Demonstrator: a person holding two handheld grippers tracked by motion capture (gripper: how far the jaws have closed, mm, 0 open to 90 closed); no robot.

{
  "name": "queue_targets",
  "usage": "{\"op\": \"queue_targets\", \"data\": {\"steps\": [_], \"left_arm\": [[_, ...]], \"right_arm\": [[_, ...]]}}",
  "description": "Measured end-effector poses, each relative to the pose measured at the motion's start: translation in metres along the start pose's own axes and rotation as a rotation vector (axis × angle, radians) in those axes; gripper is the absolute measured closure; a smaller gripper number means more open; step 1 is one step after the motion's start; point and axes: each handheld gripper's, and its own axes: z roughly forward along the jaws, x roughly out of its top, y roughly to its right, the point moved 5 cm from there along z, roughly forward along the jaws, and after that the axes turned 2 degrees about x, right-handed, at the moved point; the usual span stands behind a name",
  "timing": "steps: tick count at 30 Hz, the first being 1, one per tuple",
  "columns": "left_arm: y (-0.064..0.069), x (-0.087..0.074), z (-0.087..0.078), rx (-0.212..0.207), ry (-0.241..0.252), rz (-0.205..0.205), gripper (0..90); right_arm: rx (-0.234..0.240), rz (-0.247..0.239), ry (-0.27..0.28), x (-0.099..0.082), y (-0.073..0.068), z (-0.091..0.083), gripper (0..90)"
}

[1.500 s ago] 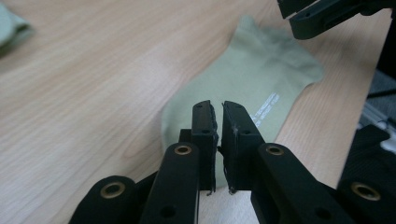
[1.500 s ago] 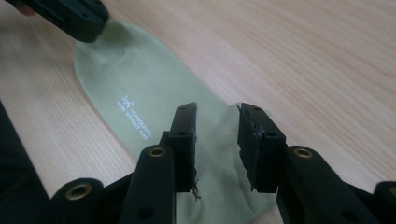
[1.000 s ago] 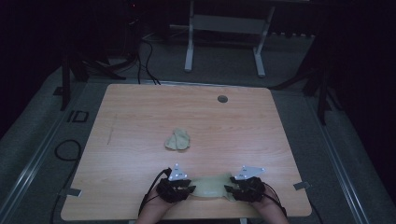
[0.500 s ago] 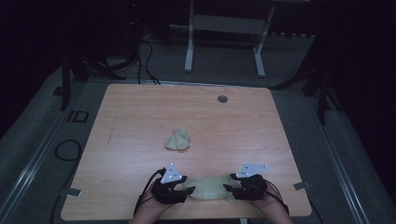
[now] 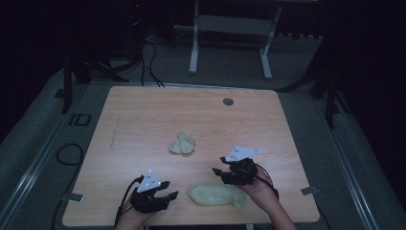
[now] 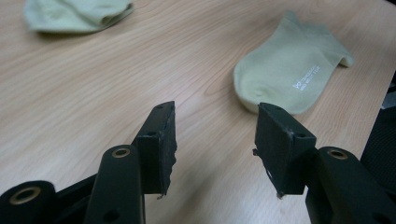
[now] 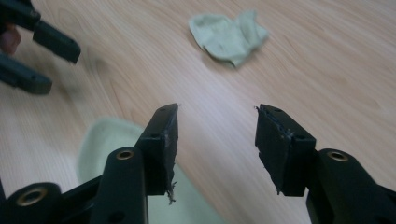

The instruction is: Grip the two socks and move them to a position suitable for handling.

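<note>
A pale green sock lies flat near the table's front edge, also seen in the left gripper view and under my right jaws. A second sock, crumpled, sits mid-table. My left gripper is just left of the flat sock, open, with nothing between its fingers. My right gripper hangs above the sock's right end, open and empty too. Both pairs of jaws have just been opening.
The wooden table has a round cable hole near its far edge. In the right gripper view the left gripper shows at top left. Beyond the table stand a white frame's legs and cables on the floor.
Both grippers were at the flat sock's two ends. The left one has drawn off to the left, the right one has risen and moved away, and the sock lies free.
</note>
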Motion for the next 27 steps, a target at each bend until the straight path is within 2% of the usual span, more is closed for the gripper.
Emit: {"op": "queue_targets", "data": {"steps": [4,5,8,11,13,16,18,20,22,23,25,27], "left_arm": [[-0.003,-0.006,-0.008,0.037,-0.002,0.019,43.6],[-0.003,-0.006,-0.008,0.037,-0.002,0.019,42.2],[-0.011,-0.010,-0.014,0.066,0.021,-0.007,38.6],[-0.016,-0.012,-0.016,0.056,0.045,-0.040,34.7],[-0.016,-0.013,-0.014,0.076,0.037,-0.028,31.0],[-0.014,-0.015,-0.011,0.083,0.017,-0.015,26.6],[-0.013,-0.015,-0.008,0.087,0.014,-0.020,22.6],[-0.012,-0.017,-0.007,0.046,0.024,-0.040,15.2],[-0.012,-0.018,-0.006,0.054,0.020,-0.042,12.9],[-0.012,-0.018,-0.006,0.054,0.020,-0.042,10.3],[-0.011,-0.019,-0.005,0.059,0.011,-0.030,8.1],[-0.012,-0.019,-0.004,0.066,0.010,-0.032,5.8]], "right_arm": [[0.016,-0.021,-0.002,0.023,-0.005,0.022,48.1],[0.016,-0.021,-0.002,0.023,-0.005,0.022,48.1],[0.035,-0.012,-0.005,0.044,-0.004,0.044,48.1],[0.033,-0.008,-0.022,0.059,-0.002,0.064,47.2],[0.021,-0.005,-0.036,0.069,0.001,0.081,46.2],[0.003,0.000,-0.053,0.077,0.005,0.097,45.4],[-0.007,0.005,-0.063,0.082,0.010,0.111,44.1],[-0.028,0.019,-0.077,0.085,0.014,0.124,42.0],[-0.050,0.026,-0.093,0.086,0.019,0.136,39.8],[-0.050,0.026,-0.093,0.086,0.019,0.136,39.8],[-0.067,0.029,-0.132,0.084,0.023,0.153,38.5],[-0.072,0.032,-0.151,0.083,0.025,0.162,37.0]]}}
